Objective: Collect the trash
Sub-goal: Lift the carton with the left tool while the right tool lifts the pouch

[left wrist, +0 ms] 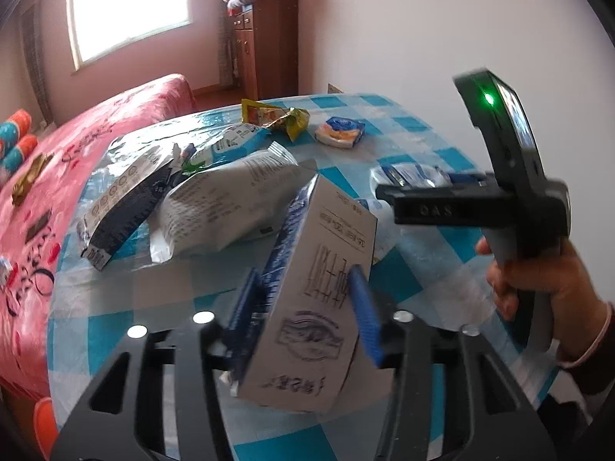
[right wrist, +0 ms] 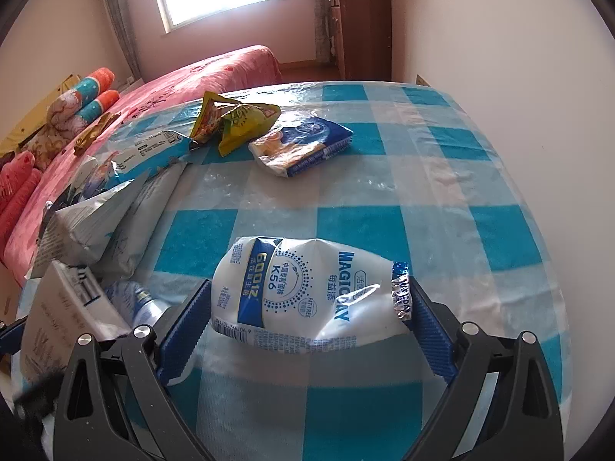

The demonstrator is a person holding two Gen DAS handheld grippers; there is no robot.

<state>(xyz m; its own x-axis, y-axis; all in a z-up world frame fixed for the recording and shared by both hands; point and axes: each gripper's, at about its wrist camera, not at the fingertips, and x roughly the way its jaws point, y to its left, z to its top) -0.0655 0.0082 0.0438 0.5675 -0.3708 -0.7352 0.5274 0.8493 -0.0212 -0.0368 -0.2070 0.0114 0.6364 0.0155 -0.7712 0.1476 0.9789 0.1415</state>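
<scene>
My left gripper (left wrist: 303, 315) is shut on a white and blue carton (left wrist: 319, 269) and holds it tilted above the table. My right gripper (right wrist: 307, 315) is open, with its blue pads either side of a crumpled white and blue drink bottle (right wrist: 303, 288) lying on the table; the pads look close to the bottle's ends. The right gripper's body (left wrist: 511, 176) and the hand holding it show at the right of the left wrist view. The carton's edge (right wrist: 65, 307) shows at the left of the right wrist view.
A round table with a blue and white checked cloth (right wrist: 423, 192) carries several wrappers: a yellow-green snack bag (right wrist: 234, 119), a small blue and orange packet (right wrist: 303, 142), large white bags (left wrist: 226, 199). A pink bed (left wrist: 50, 176) lies left, a wooden cabinet (left wrist: 269, 42) behind.
</scene>
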